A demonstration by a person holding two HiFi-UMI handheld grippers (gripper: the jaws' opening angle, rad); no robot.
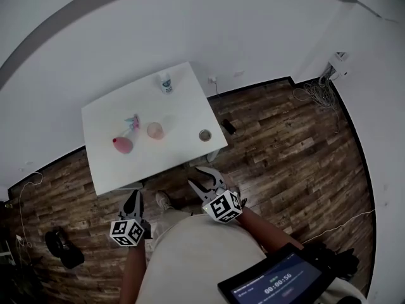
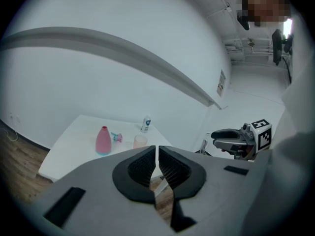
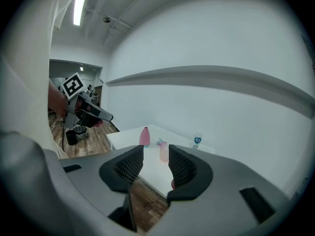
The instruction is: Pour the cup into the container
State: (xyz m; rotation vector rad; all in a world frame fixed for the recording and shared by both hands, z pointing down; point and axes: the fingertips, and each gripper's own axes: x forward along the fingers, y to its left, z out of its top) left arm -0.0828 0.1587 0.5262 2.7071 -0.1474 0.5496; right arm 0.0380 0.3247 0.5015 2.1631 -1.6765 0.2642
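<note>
On the white table (image 1: pixel 183 154) stand a translucent pink cup (image 1: pixel 155 130), a pink bottle-shaped vessel (image 1: pixel 123 144) and a small round metal container (image 1: pixel 205 135) near the right edge. Both grippers hover over the wooden floor, short of the table's near edge. My left gripper (image 1: pixel 132 199) is shut with nothing in it; its pads meet in the left gripper view (image 2: pixel 157 163). My right gripper (image 1: pixel 202 177) is open and empty, and through its gap (image 3: pixel 156 163) shows the cup (image 3: pixel 164 152). The pink vessel (image 2: pixel 103 140) and the cup (image 2: pixel 140 141) lie far ahead.
A small water bottle (image 1: pixel 166 83) stands at the table's far edge, and a teal-and-pink item (image 1: pixel 133 121) lies by the pink vessel. On the floor are a dark object (image 1: pixel 63 246) at left, a flat black thing (image 1: pixel 228 126) and cables (image 1: pixel 313 94). A tablet (image 1: pixel 278 284) sits near me.
</note>
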